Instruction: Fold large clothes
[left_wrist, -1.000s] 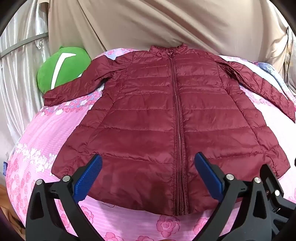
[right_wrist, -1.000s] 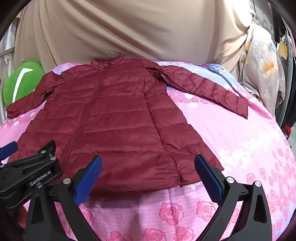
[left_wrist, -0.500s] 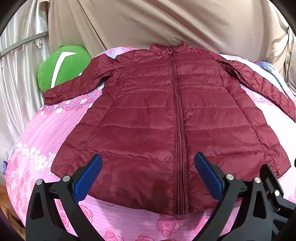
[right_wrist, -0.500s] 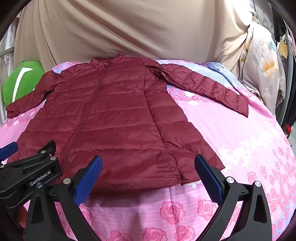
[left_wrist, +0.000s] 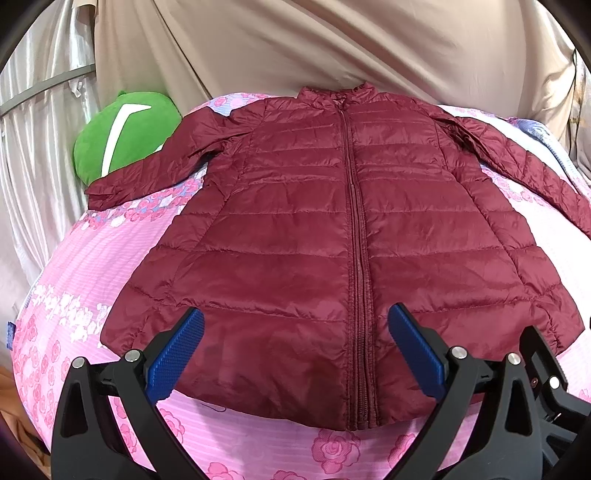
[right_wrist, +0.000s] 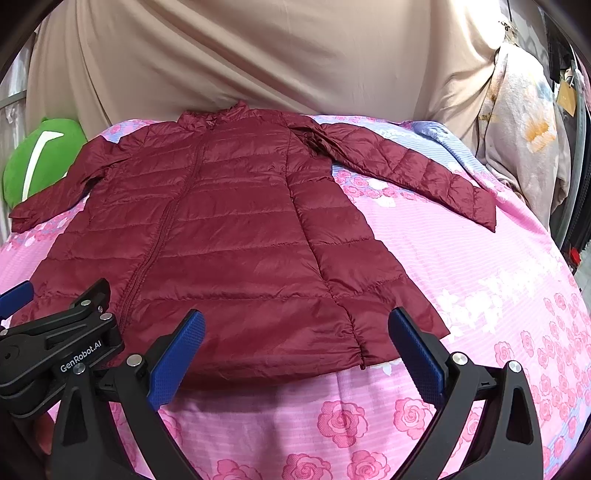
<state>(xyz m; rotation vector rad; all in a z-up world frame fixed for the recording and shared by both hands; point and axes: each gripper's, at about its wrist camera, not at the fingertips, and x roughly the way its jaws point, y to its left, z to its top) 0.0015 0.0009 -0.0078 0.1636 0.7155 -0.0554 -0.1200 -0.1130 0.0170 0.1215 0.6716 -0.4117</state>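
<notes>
A bed (right_wrist: 480, 295) in a pink rose-print sheet fills the space ahead of both grippers. A maroon quilted jacket (left_wrist: 332, 240) lies flat on it, zipped, sleeves spread, its hem just beyond the fingertips. A green plush toy (left_wrist: 125, 133) sits far ahead to the left. The left gripper (left_wrist: 295, 354) and right gripper (right_wrist: 295, 354) gape wide, holding nothing.
</notes>
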